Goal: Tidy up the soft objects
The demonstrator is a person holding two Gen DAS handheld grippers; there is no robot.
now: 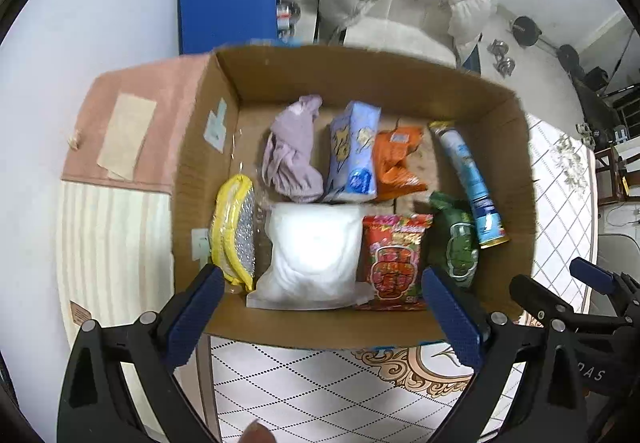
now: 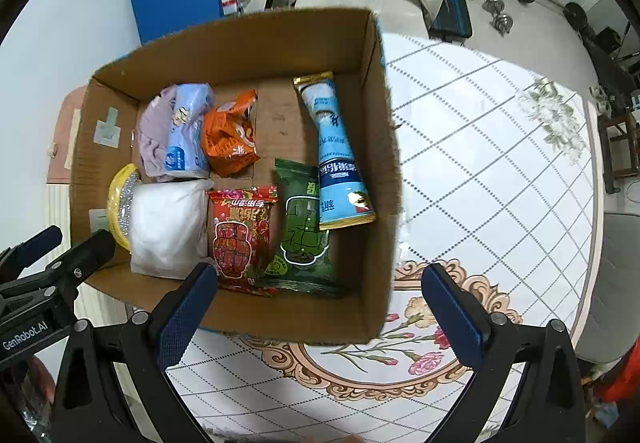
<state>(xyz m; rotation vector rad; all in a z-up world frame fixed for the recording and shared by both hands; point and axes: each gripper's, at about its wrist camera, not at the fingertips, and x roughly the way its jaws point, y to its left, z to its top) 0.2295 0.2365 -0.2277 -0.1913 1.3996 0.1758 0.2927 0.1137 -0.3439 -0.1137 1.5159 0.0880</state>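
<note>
Packets filled the cardboard box (image 2: 372,171) on the table (image 2: 500,203): white bag (image 1: 316,251), red packet (image 2: 240,235), green packet (image 2: 304,227), blue tube (image 2: 340,159). Sorting looked almost done. Both the left gripper (image 1: 324,307) and right gripper (image 2: 320,303) hung over the near wall, fingers wide apart, holding nothing. Bare floor showed mid-box, so a next grab had room but tall walls to clear.

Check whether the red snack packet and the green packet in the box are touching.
Touching. The right wrist view shows the red snack packet and the green packet pressed edge to edge, no box floor between them.
</note>
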